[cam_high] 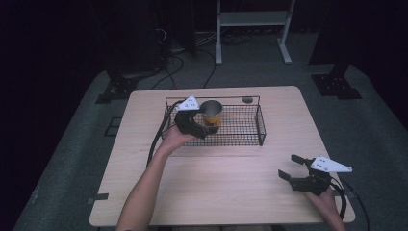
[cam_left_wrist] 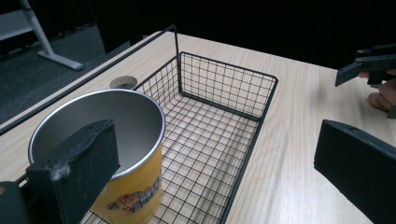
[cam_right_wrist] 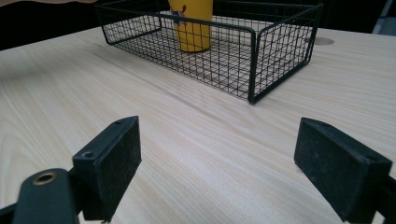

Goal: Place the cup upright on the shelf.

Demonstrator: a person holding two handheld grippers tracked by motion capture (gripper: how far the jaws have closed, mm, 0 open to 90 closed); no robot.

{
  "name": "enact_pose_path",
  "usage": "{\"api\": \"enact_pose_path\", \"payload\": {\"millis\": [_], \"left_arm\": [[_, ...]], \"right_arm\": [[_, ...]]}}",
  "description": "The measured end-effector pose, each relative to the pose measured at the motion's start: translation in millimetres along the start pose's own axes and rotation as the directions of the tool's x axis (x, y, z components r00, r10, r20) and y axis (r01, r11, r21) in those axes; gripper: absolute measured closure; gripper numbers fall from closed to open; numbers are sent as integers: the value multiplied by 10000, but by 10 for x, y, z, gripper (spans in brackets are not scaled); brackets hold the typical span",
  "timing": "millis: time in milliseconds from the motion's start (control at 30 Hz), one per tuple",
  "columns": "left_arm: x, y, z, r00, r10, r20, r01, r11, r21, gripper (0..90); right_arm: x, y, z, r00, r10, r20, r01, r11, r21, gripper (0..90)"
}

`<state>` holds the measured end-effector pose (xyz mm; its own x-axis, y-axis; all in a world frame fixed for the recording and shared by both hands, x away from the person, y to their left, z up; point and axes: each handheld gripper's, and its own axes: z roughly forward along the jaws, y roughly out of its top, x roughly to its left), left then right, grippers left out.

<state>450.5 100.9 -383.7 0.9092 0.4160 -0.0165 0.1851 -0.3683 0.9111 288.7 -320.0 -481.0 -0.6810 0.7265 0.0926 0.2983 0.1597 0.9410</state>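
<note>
Left gripper view, yellow cup (cam_left_wrist: 130,186), printed graphic, lettering unreadable, wire basket (cam_left_wrist: 261,100)

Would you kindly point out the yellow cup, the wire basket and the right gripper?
yellow cup (cam_high: 212,118), high view, its yellow side.
wire basket (cam_high: 260,126), high view, its right end wall.
right gripper (cam_high: 291,167), high view, between its fingers.

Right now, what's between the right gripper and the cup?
Bare tabletop, then the basket's wire wall; the cup stands inside it. The right gripper view shows this, its gripper open.
</note>
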Motion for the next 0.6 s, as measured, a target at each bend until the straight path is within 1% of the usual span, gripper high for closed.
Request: {"api": "enact_pose_path", "payload": {"millis": [67, 133, 367, 433, 467, 600], "left_arm": [[-5, -12, -2, 10000, -50, 74, 49, 9999, 128, 0], [-19, -24, -10, 10000, 29, 35, -29, 9999, 112, 0], [-68, -87, -30, 9999, -14, 141, 14, 10000, 28, 0], [-75, -96, -33, 9998, -31, 185, 29, 9999, 109, 0], [-89, -103, -40, 9999, -11, 168, 11, 10000, 4, 0], [-126, -110, -54, 9997, 44, 252, -42, 10000, -90, 0]], "right_arm": [[0, 0, 0, 10000, 3, 5, -3, 10000, 3, 138], [-1, 0, 0, 10000, 9, 12, -9, 10000, 5, 138], [1, 0, 1, 10000, 15, 17, -15, 10000, 7, 138], [2, 0, 1, 10000, 17, 22, -17, 10000, 10, 138], [2, 0, 1, 10000, 17, 22, -17, 10000, 5, 138], [0, 0, 1, 10000, 27, 32, -27, 10000, 8, 138]]}}
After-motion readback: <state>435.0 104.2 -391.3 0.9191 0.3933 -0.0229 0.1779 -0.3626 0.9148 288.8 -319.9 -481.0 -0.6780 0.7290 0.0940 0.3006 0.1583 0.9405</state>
